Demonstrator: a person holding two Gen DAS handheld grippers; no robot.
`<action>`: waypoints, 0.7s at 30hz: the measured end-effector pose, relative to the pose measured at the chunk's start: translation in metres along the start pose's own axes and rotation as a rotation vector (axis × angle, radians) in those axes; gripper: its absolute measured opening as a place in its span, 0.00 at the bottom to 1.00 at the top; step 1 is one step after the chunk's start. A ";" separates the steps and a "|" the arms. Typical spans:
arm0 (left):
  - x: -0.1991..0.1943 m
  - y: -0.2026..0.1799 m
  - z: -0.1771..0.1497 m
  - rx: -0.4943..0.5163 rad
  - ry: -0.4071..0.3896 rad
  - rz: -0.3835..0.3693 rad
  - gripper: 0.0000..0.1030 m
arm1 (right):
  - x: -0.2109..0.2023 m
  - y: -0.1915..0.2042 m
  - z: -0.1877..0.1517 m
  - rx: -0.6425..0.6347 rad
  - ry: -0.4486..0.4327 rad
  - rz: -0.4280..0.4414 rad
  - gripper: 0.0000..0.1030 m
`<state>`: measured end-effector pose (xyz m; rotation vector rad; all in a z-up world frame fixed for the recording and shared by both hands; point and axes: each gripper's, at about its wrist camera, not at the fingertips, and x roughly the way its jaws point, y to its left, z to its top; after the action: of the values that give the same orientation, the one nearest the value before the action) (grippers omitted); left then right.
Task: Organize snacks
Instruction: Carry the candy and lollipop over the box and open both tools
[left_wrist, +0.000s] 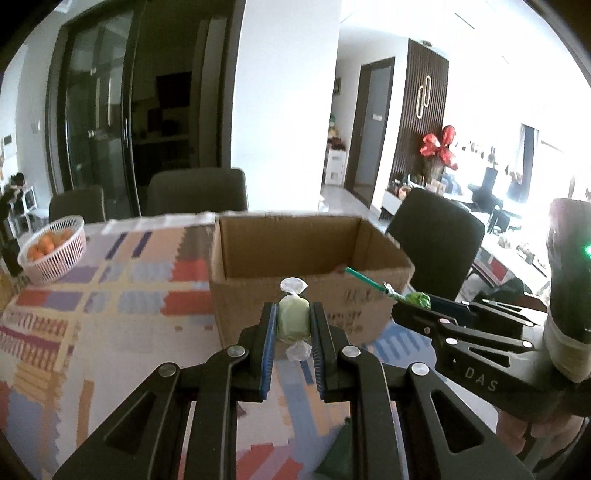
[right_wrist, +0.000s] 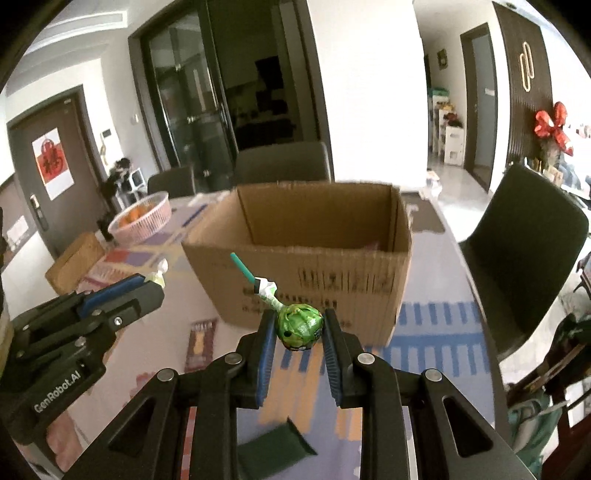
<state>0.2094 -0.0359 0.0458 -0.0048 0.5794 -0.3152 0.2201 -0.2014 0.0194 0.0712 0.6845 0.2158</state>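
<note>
Left gripper (left_wrist: 293, 319) clamps candy (left_wrist: 293, 317), right gripper (right_wrist: 300, 328) clamps lollipop (right_wrist: 300, 326); early release risks missing box (right_wrist: 306, 273).

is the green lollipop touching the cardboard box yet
Apart. In the right wrist view the lollipop sits clamped in the right gripper, short of the cardboard box, with table showing under it.

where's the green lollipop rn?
Clamped in the right gripper: the green lollipop sits low-centre in the right wrist view, stick angled up-left, just short of the cardboard box.
</note>
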 end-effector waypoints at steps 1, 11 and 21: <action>0.000 0.001 0.006 0.007 -0.014 0.002 0.19 | -0.001 0.000 0.003 0.001 -0.008 -0.001 0.25; 0.010 0.015 0.041 0.028 -0.047 0.001 0.19 | -0.006 0.006 0.037 0.021 -0.080 -0.019 0.25; 0.042 0.031 0.070 0.062 -0.020 -0.025 0.19 | 0.008 0.008 0.064 0.042 -0.086 -0.077 0.25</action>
<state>0.2894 -0.0251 0.0785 0.0450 0.5497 -0.3571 0.2657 -0.1911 0.0653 0.0936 0.6046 0.1237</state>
